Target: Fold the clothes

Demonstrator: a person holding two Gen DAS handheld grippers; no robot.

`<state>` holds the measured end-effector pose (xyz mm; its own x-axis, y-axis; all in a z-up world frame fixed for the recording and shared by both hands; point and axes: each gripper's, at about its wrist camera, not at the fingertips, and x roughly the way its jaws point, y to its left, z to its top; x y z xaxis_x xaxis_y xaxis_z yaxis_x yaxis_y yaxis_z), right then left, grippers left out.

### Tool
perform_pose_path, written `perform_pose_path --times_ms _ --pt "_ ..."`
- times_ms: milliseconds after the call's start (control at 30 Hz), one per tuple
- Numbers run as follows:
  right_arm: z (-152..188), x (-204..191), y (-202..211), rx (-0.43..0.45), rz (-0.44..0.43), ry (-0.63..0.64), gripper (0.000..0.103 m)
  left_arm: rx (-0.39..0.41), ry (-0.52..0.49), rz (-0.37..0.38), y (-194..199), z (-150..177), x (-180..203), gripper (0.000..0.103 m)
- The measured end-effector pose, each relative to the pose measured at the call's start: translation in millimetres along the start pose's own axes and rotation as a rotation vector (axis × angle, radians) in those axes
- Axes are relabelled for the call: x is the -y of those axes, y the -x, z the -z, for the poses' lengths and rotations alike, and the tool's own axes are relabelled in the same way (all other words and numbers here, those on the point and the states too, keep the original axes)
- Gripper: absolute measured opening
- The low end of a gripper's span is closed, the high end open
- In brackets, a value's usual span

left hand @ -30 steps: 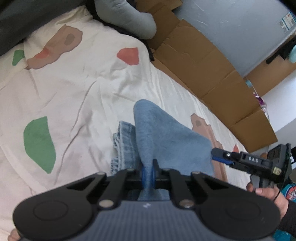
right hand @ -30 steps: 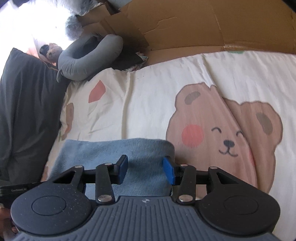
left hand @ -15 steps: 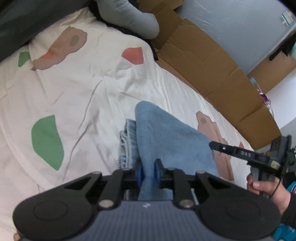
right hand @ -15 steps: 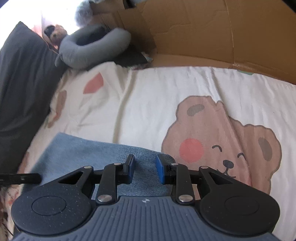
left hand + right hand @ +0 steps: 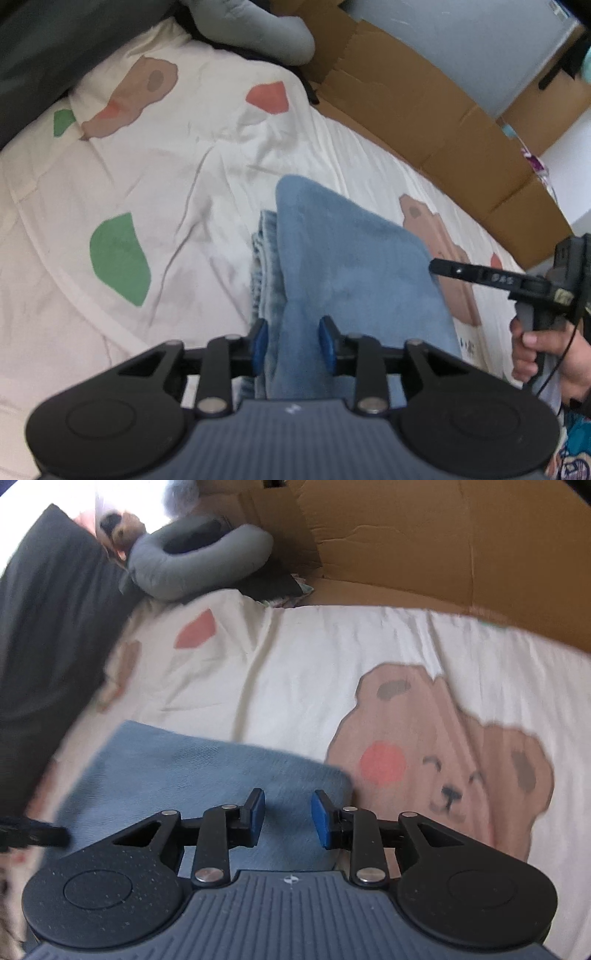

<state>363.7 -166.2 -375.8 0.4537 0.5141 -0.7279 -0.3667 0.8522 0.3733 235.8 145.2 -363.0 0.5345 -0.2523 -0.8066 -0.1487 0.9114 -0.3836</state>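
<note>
Left gripper (image 5: 291,345) low over the folded blue jeans (image 5: 354,280), jaws opening, blue pads (image 5: 258,341) standing apart on either side of a ridge of denim — cloth between them, not pinched. Right gripper (image 5: 288,818) likewise over the jeans near their right-hand edge, jaws opening to a narrow gap, blue pads (image 5: 320,821) clear of the fabric beneath, nothing gripped. Seen from the left wrist, the same right gripper at the frame's right side, carried by a hand (image 5: 546,354) wrapped around its handle, its black finger reaching over the far corner of the denim.

Jeans lying folded on a cream bedsheet (image 5: 155,184), a frayed hem edge (image 5: 264,266) showing in layers along the left side of the stack. Sheet printed with a brown bear face (image 5: 443,768) just beside the jeans on the right, plus green (image 5: 118,258) and coral patches (image 5: 267,98) farther off.

Beyond the sheet — a grey curved pillow (image 5: 195,565) at the far corner, a dark cushion (image 5: 44,646) along the left edge, flattened cardboard (image 5: 424,535) standing along the far side of the bed. Small stuffed toy (image 5: 120,528) near the pillow, blurred.
</note>
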Motion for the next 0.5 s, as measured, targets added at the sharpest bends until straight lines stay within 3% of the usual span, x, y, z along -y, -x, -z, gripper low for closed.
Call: perform_pose_path --times_ms 233,500 --pt "39 -11 24 -0.042 -0.089 0.072 0.035 -0.042 0.001 0.012 5 14 5 0.032" --pt "66 -33 33 -0.105 -0.134 0.182 0.035 -0.075 0.011 0.010 13 24 0 0.032"
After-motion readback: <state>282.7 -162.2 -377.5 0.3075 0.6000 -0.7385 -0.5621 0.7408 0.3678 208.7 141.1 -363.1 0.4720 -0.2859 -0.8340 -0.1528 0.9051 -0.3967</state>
